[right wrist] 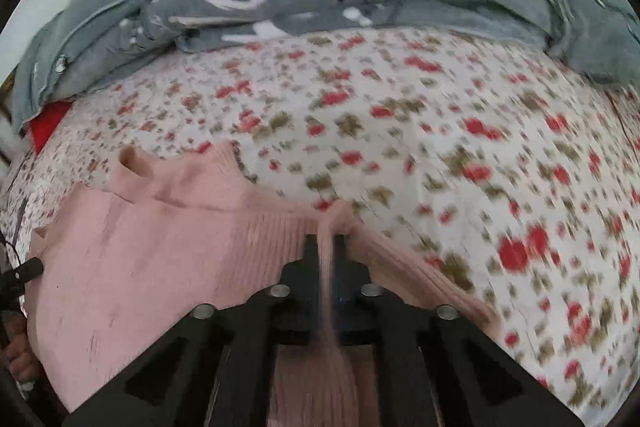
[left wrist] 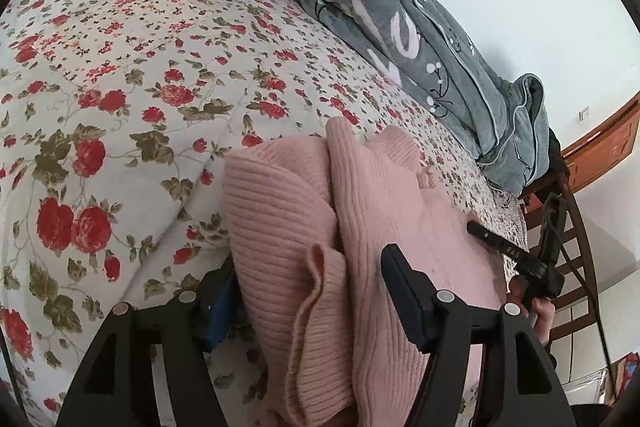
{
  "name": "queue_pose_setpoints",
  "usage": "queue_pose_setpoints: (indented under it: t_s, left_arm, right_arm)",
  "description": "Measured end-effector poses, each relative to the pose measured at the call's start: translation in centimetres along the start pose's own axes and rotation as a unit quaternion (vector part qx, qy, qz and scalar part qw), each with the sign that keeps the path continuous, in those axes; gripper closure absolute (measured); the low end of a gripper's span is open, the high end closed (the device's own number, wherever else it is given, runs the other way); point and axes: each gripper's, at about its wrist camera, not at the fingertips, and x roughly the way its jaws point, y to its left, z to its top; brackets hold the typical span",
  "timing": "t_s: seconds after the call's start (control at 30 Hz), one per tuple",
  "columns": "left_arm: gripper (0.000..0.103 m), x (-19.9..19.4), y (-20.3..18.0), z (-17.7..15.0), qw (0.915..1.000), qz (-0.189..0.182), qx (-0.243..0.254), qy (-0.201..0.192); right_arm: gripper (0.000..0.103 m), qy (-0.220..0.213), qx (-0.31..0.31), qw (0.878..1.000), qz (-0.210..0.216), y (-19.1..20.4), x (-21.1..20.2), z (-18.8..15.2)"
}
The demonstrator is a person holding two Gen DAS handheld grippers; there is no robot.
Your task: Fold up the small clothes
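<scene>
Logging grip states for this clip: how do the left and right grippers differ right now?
The left gripper stands open astride the pink sweater; the right gripper is shut on a pinched fold of it. The left view is sharp, the right blurred. Both point down at the floral bedsheet.

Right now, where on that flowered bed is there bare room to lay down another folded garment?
The widest free patch is the rose-printed bedsheet between the pink ribbed knit sweater and the rumpled grey-green quilt. It is crowded at the near edge: the sweater lies there, with the left gripper open around a fold and the right gripper pinching one.
</scene>
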Motion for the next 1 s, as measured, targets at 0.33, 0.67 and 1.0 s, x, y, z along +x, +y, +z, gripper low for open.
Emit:
queue_pose_setpoints:
  t_s: [0.33, 0.67, 1.0]
  left_arm:
    - [0.033, 0.4, -0.2, -0.2, 1.0000, -0.008, 0.003, 0.001]
    - [0.038, 0.7, -1.6, -1.0, 0.9991, 0.043, -0.003, 0.003]
    - [0.075, -0.8, -2.1, -1.8, 0.9976, 0.055, -0.040, 0.012]
  right_arm:
    - [0.096, -0.002, 0.005, 1.000, 0.021, -1.0, 0.6, 0.4]
    - [0.066, -0.079, -0.005, 0.996, 0.036, 1.1, -7.8, -3.7]
    - [0.066, -0.082, -0.076, 0.992, 0.065, 9.1, -5.3, -10.7]
